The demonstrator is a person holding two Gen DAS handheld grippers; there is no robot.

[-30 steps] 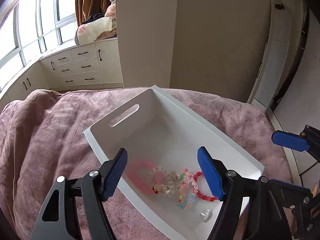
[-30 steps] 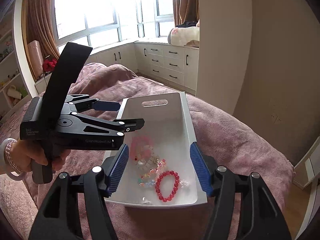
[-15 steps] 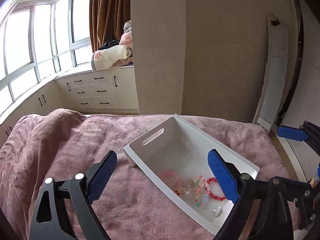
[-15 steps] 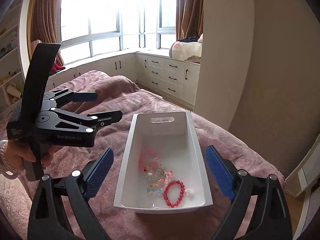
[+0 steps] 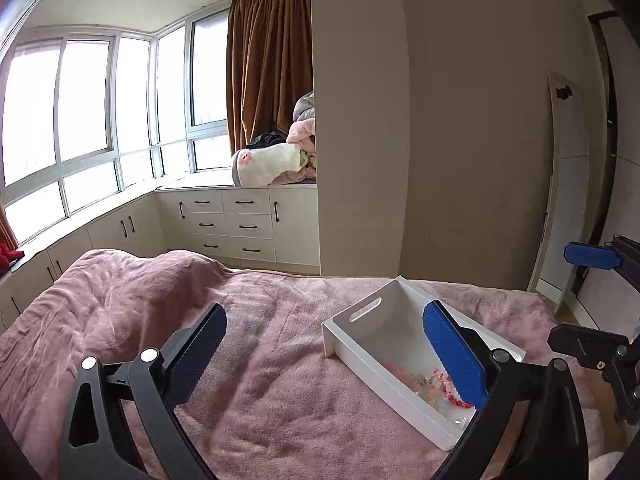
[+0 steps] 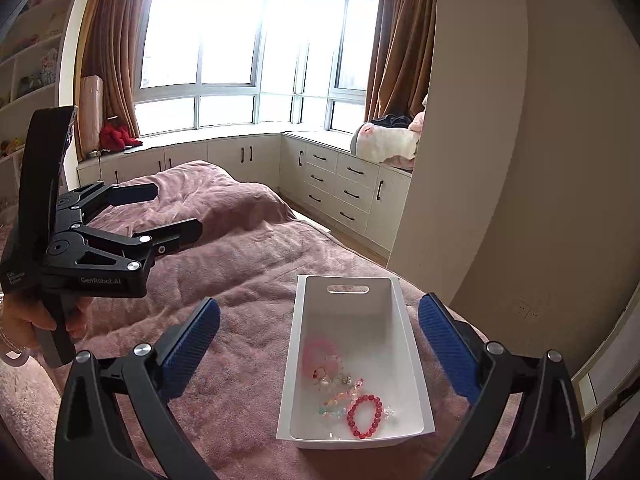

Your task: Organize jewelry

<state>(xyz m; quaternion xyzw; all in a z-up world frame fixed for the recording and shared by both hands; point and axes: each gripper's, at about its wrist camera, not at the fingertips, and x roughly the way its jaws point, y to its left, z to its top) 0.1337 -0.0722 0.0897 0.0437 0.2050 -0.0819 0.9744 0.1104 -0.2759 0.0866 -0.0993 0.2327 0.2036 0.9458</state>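
The jewelry [image 6: 345, 390] lies gathered in the near end of the white bin [image 6: 416, 340] on the bed [image 6: 248, 264], so sorting looks done, while both the left gripper [image 5: 324, 354] and right gripper [image 6: 320, 340] are opening, empty.

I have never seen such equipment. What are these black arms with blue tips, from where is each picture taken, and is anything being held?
These are hand-held tongs, one in each hand of a person, not a robot. Each carries a camera looking along its two blue-padded fingers. One picture comes from the left tongs, the other from the right tongs, which also sees the left ones from the side. On the pink plush bedspread stands a white rectangular plastic bin. Inside lie a red bead bracelet, a pink bracelet and small mixed trinkets. Both tongs are opening, with nothing between the pads.
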